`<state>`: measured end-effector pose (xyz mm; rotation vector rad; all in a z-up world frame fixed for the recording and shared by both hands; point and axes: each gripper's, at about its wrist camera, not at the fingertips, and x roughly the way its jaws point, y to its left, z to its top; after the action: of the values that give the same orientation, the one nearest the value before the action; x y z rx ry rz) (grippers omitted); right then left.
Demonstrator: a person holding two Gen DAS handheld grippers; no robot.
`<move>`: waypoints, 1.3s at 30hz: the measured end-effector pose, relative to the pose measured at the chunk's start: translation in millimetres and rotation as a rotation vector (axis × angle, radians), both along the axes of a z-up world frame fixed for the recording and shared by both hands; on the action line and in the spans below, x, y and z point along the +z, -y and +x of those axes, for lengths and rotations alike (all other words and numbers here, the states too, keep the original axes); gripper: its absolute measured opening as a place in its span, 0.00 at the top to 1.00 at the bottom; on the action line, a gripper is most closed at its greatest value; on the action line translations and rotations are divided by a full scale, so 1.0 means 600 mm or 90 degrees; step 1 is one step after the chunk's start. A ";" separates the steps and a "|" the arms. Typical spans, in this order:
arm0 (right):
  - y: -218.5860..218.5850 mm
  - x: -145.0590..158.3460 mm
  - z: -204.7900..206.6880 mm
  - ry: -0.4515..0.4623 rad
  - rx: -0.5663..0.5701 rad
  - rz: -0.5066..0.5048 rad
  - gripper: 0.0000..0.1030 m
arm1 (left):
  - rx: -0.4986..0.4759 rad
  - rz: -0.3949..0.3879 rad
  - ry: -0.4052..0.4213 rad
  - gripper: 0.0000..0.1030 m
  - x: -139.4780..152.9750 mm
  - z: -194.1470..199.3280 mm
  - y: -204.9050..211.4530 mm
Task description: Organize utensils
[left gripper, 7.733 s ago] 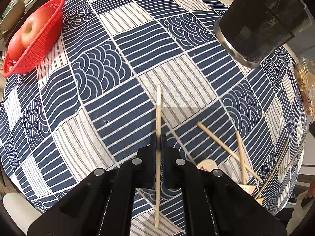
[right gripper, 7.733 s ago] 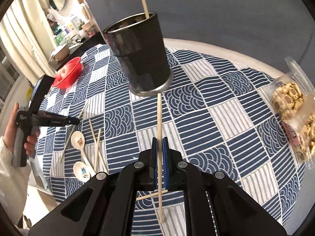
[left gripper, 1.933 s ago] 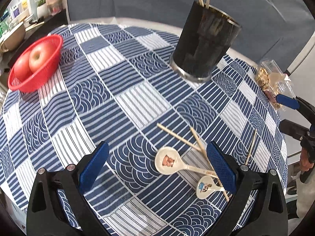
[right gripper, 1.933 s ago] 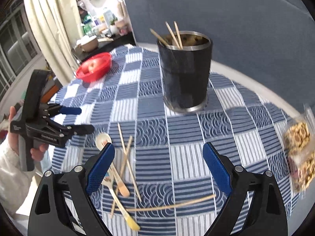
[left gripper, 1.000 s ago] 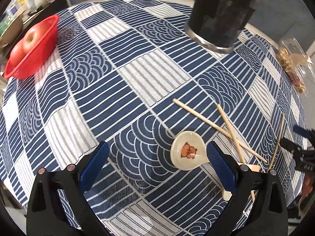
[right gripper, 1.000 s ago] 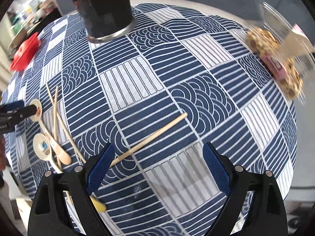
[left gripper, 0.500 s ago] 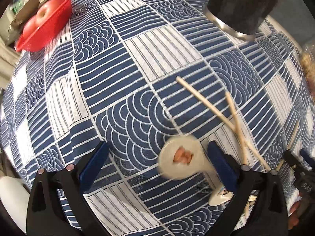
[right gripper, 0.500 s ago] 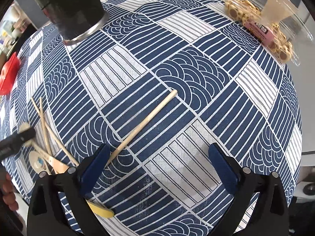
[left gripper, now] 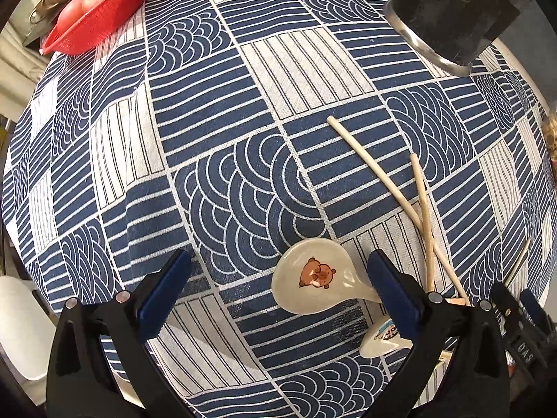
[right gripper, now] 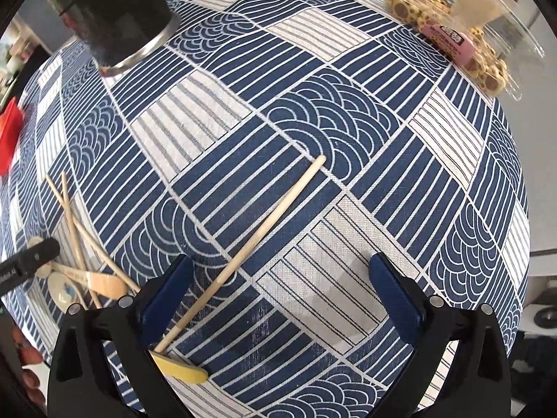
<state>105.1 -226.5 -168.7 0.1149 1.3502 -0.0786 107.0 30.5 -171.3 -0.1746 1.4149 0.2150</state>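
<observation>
My left gripper [left gripper: 278,289] is open and low over the blue patterned tablecloth [left gripper: 243,111]. A white spoon with a bear print [left gripper: 311,285] lies between its fingers, close to the right finger. A second white spoon [left gripper: 383,339] and two crossed chopsticks [left gripper: 393,188] lie to the right. My right gripper [right gripper: 278,292] is open and low over a single chopstick [right gripper: 250,244] that runs diagonally towards its left finger. A yellow handle [right gripper: 181,369] lies by that finger. The black utensil cup shows at the top in both views [left gripper: 459,10] [right gripper: 111,14].
A red basket with apples [left gripper: 94,10] stands at the far left of the table. A clear pack of snacks [right gripper: 463,38] lies at the far right. In the right wrist view, two chopsticks [right gripper: 73,223] and spoons [right gripper: 66,292] lie left, beside the other gripper [right gripper: 24,264].
Both grippers, shut on chopsticks earlier, are now open and empty. Over the last second both have dropped closer to the cloth, the left towards the bear spoon, the right towards the single chopstick.
</observation>
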 end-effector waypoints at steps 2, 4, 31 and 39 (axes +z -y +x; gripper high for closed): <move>-0.006 0.002 -0.006 0.000 0.008 -0.001 0.07 | 0.003 -0.008 -0.020 0.04 -0.004 0.000 0.001; -0.006 0.010 -0.011 0.016 0.012 -0.003 0.16 | 0.003 -0.011 -0.031 0.05 -0.006 -0.003 0.004; 0.087 0.038 0.016 0.091 0.013 0.168 0.96 | -0.051 -0.069 -0.001 0.42 0.050 0.022 -0.047; 0.078 0.047 0.013 0.100 0.049 0.178 0.96 | -0.081 -0.081 -0.035 0.35 0.041 -0.031 -0.040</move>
<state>113.1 -273.0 -140.6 0.2981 1.2007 0.1822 88.3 54.4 -146.8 -0.1841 1.4893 0.0255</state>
